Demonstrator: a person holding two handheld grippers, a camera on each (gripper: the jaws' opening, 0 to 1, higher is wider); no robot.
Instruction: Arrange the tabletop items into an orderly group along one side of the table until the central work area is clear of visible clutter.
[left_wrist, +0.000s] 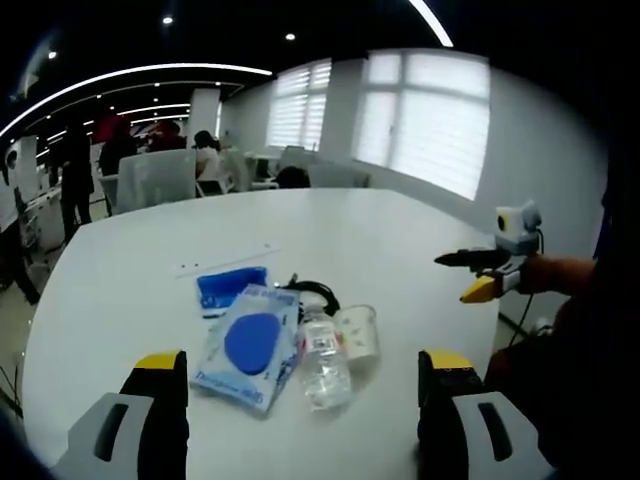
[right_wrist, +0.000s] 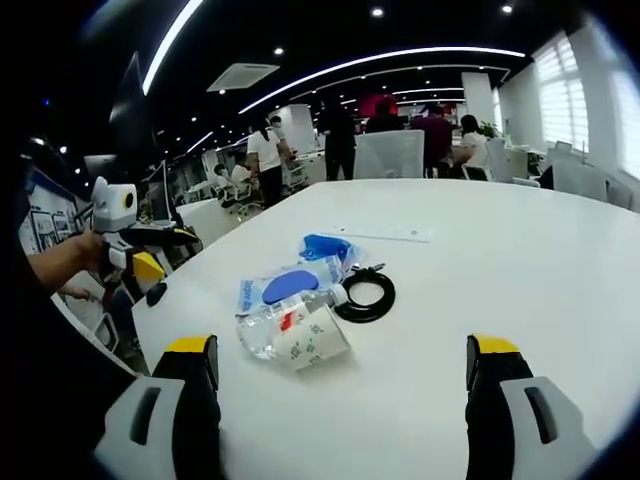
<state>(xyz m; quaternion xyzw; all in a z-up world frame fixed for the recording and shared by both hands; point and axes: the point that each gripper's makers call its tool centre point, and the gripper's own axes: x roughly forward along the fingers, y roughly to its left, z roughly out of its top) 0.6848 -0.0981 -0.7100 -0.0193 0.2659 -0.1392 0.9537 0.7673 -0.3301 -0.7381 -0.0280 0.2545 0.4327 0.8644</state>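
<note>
In the left gripper view the left claw (left_wrist: 303, 400) stands wide open at the bottom edge, its yellow-tipped jaws well apart and holding nothing, low over the white table (left_wrist: 400, 240). Just beyond the jaws lies a small cluster of items near the table's middle: a clear plastic water bottle (left_wrist: 323, 362) on its side, a paper cup (left_wrist: 358, 333) tipped over and touching the bottle, and a clear packet with a blue oval pad (left_wrist: 245, 347) beside them. Behind these sit a blue pouch (left_wrist: 230, 288) and a coiled black cable (left_wrist: 316, 293). Off to the side, past the table edge, the right claw (left_wrist: 480, 272) hangs in a person's hand, jaws parted and empty. The right gripper view shows that claw (right_wrist: 340, 385) open too — jaws spread, nothing between them — with the same cluster ahead: cup (right_wrist: 312, 342) and bottle (right_wrist: 268, 330) nearest, packet (right_wrist: 288, 287) and cable (right_wrist: 366, 293) next, pouch (right_wrist: 325, 247) farthest. The left claw (right_wrist: 150, 250) appears at the table's edge, jaws apart. Farther off, people (right_wrist: 265, 155) stand and sit among office chairs (right_wrist: 390, 155).
</note>
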